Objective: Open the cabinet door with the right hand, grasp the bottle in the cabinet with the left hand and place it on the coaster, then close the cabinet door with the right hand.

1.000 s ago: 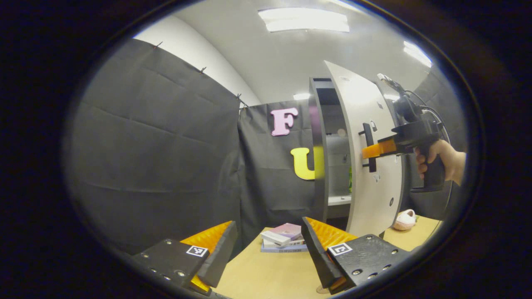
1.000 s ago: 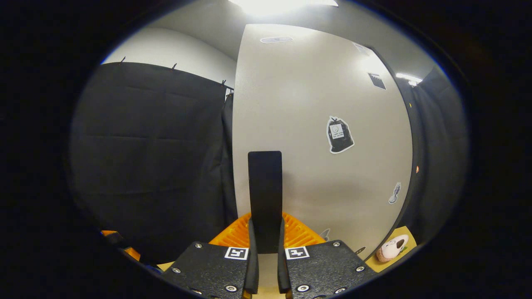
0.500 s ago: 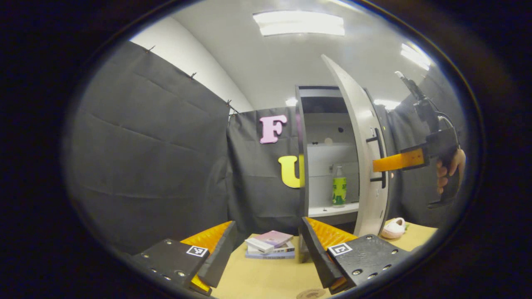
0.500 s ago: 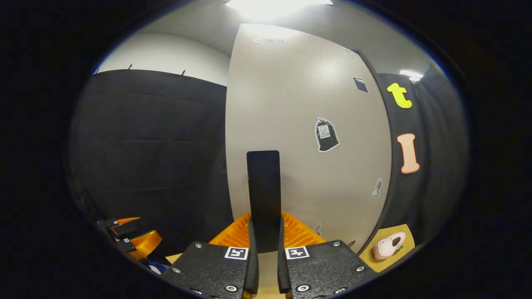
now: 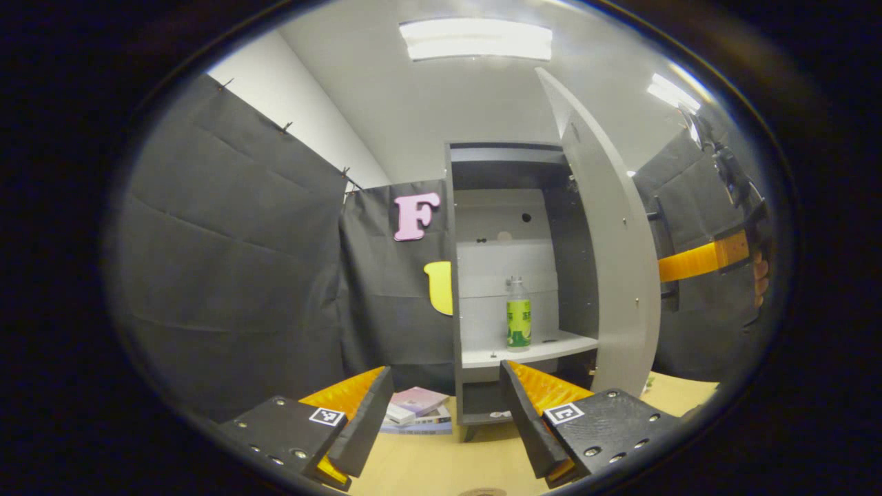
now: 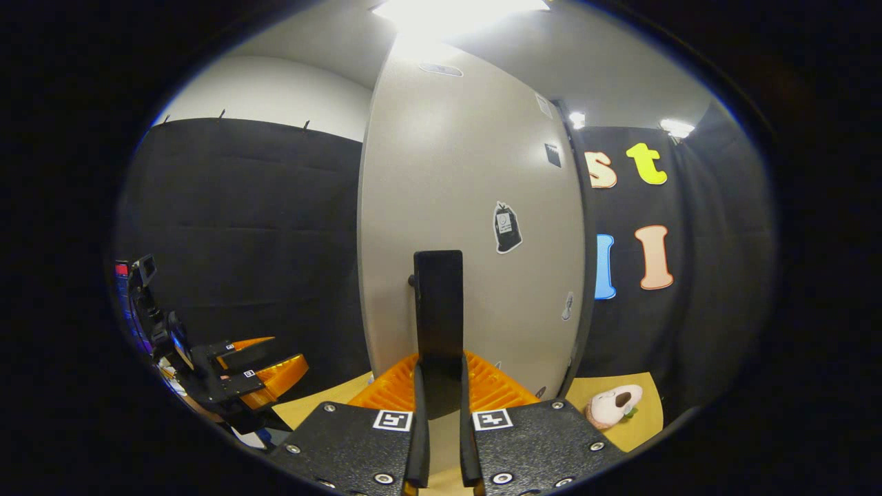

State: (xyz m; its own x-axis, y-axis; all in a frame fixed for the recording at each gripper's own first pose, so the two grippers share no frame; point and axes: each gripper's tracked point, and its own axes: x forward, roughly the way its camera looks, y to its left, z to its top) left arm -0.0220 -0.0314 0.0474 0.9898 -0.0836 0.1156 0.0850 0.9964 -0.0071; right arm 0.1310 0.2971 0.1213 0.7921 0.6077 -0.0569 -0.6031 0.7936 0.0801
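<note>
The grey cabinet door [image 5: 613, 262] stands swung wide, and a clear bottle with a green label [image 5: 519, 313] stands upright on the white shelf [image 5: 530, 351] inside. In the left gripper view my left gripper [image 5: 444, 420] is open and empty, low in front of the cabinet and well short of the bottle. A sliver of the round coaster [image 5: 482, 492] shows at the bottom edge. In the right gripper view my right gripper [image 6: 439, 413] is shut on the door's black handle [image 6: 439, 310]. The right gripper [image 5: 689, 260] also appears at the far right, on the handle.
A small stack of books [image 5: 417, 406] lies on the wooden table [image 5: 441, 468] left of the cabinet's foot. A pink plush toy [image 6: 610, 406] sits on the table past the door's hinge side. Black cloth walls close in the booth.
The door has swung from partly open to wide open with my right gripper on its handle. The bottle and shelf are now in full sight. My left gripper stays open.
</note>
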